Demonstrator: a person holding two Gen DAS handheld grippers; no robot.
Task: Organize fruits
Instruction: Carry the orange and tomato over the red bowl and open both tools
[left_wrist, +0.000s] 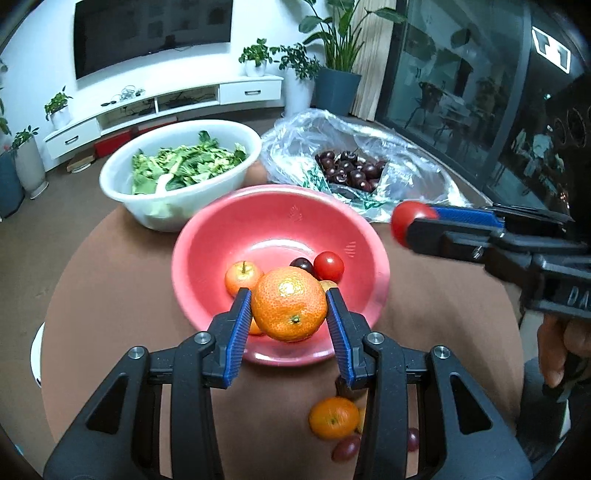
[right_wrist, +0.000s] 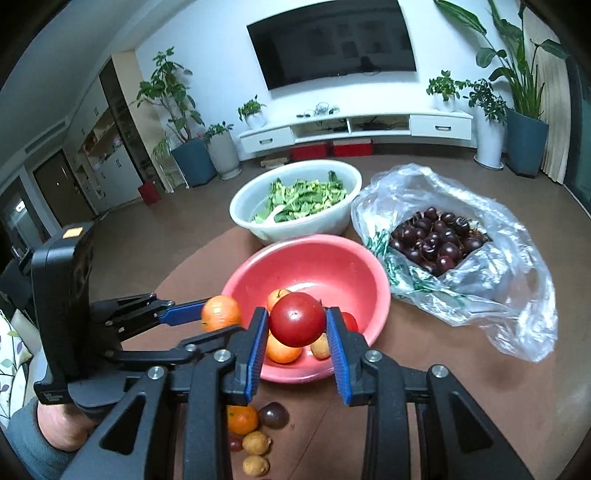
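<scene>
White bowl: far left on the desk, full of greens; touching or just beside the pink bowl, so a sideways knock could carry over to it.
Left claw: clenched on the tangerine, held above the near side of the pink bowl. Pads bear on a round, dimpled skin; a slip would drop it, probably into the bowl, possibly on the rim.
Pink bowl contents: a small apple, a cherry tomato, a dark cherry. A fruit released from height could bruise them or bounce out.
Loose fruit on desk: a second tangerine and a grape near the front edge. They may roll off if nudged.
Right claw: grasping the red tomato, over the bowl's near rim. Smooth and soft; a hard squeeze could split it.
Both claws: near each other over one bowl; a collision is likely if both release together.
Cherry bag: far right, open; its loose plastic could snag the right claw.
</scene>
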